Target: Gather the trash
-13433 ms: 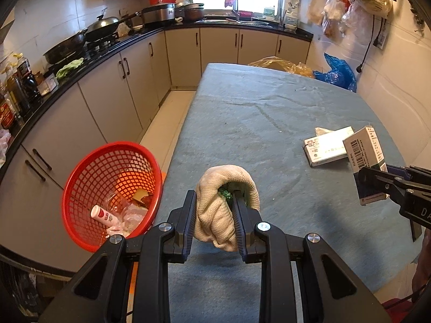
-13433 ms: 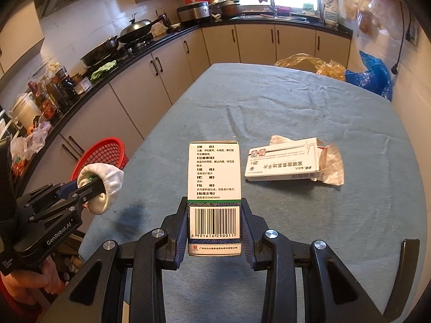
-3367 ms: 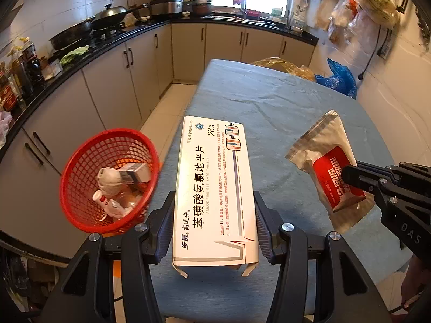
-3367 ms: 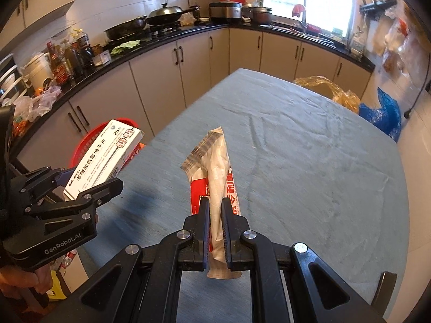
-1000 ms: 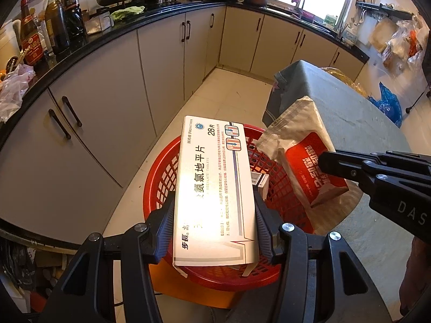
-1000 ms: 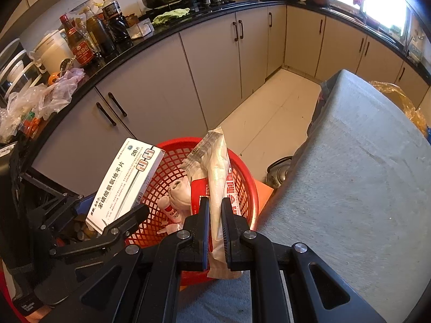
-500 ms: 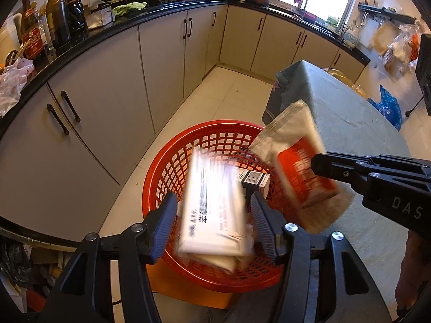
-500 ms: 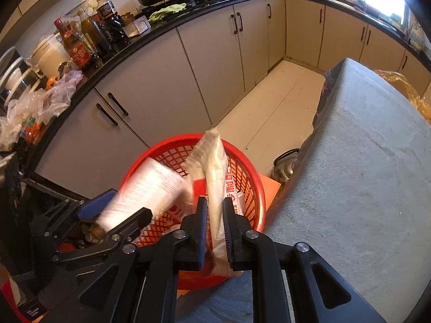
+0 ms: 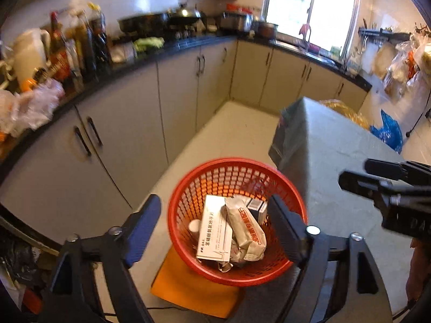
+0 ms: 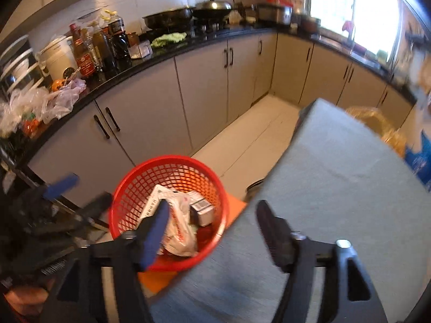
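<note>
Left gripper (image 9: 215, 226): jaws spread wide with nothing between them, having just been opening; it hangs above the red basket (image 9: 186, 202), which fills the gap between its fingers. Right gripper (image 10: 212, 228): likewise empty, its jaws just opened, poised over the table (image 10: 336, 167) edge with the basket at its 10 o'clock.

Inside the basket, the white tablet box (image 9: 214, 231) lies at about 9 o'clock of the centre, the crumpled red-and-white wrapper (image 9: 246, 231) beside it at 3 o'clock, and a smaller box (image 9: 258, 210) towards 1 o'clock (older rubbish beneath is hard to make out).

The basket sits on an orange stool or mat (image 9: 194, 293) on the floor, close against the table's corner.

Hazard, as a judgement: with both tools crowded above one rim, a careless sweep back towards the table could clip the basket and tip it, or knock the two grippers together. The visible tabletop appears clear, so little seems left to collect.
</note>
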### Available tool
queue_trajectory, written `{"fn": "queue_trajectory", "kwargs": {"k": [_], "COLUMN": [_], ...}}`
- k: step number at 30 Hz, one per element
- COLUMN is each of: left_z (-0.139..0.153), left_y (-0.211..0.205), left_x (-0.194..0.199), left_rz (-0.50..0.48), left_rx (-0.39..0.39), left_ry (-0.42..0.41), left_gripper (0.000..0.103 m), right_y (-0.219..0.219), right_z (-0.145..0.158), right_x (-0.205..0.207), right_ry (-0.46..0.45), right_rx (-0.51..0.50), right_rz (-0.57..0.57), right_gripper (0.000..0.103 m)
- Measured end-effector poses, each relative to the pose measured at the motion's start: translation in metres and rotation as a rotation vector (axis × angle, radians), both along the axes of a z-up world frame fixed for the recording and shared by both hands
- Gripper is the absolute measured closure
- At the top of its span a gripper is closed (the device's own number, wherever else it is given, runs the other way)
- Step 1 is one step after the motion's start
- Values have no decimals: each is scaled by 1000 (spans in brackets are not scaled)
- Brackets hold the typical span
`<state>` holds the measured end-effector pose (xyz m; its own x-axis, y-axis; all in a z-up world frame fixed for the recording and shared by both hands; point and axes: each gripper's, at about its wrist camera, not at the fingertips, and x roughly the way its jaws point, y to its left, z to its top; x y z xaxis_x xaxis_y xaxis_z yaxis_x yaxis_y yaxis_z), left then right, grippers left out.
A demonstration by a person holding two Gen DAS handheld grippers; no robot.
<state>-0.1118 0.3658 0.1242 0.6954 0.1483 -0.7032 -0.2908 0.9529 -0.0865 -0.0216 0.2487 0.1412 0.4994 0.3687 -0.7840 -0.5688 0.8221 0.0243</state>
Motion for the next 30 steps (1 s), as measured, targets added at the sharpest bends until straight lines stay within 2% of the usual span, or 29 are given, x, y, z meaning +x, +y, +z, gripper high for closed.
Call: {"fn": "queue_trajectory", "kwargs": {"k": [3,9,14,17,24,30], "left_z": [17,38,50,49,51,54], "left_y": [-12,-47,-70,-84,-111,-130], "left_x": [-20,-60,-67,-67,-75,-79], "left_rz": [8,45,79,79,100,89], "left_rx": [44,138,152,140,129,157], "left_ry": [-38,-69,-85,-65,-67,-60], "left_gripper": [12,6,5,5,5,5], "right_y": [-17,-59,-89,-104,-132,-146], "right_z": [13,25,39,45,47,47], "right_x": [-23,-70,-94,-101,-109,-112], "right_ry": [-72,-158,-218,-245,-239,-235], "right_rx": [-29,-56,-38,-32,-10,3], "right_rz": [24,67,113,122,133,127], "right_gripper": [21,15,13,11,11,11]}}
